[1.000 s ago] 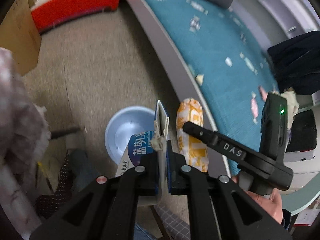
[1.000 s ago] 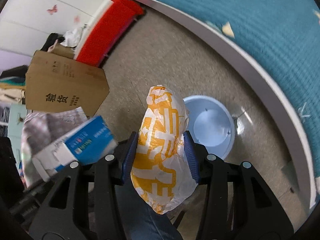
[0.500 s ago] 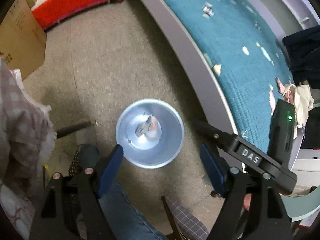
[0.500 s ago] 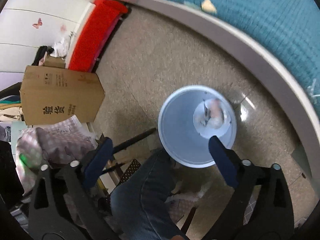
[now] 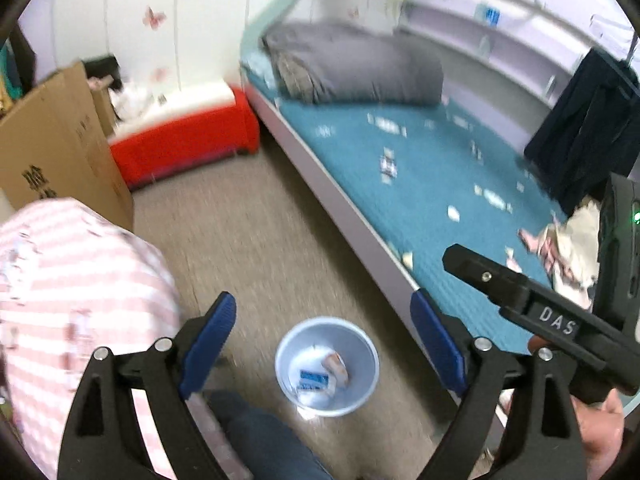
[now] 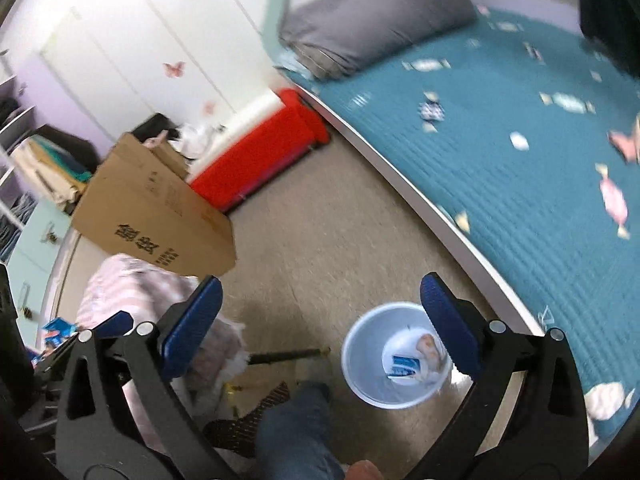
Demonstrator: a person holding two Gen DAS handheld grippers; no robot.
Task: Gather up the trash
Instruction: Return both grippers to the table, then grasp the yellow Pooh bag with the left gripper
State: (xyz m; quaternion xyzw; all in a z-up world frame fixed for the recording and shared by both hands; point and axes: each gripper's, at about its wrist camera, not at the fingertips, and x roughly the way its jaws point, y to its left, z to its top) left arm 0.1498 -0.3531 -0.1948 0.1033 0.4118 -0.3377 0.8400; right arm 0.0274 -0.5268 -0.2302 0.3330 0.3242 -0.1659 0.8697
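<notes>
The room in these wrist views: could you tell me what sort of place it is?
Most likely a bedroom: a bed with a teal cover and a folded grey duvet, shelves of folded clothes, and a small bin on the floor.

The left gripper (image 5: 322,326) is matte black plastic, with two broad forked arms fixed by round silver screws and ending in fingers (image 5: 208,344) faced with blue pads. The right gripper (image 6: 320,324) is built the same way: black frame, silver screws, blue-padded fingers (image 6: 450,324). Seen from the left wrist, its black side bar carries white "DAS" lettering and its upright black housing shows a small green light. The person wears blue denim trousers (image 5: 272,440)
</notes>
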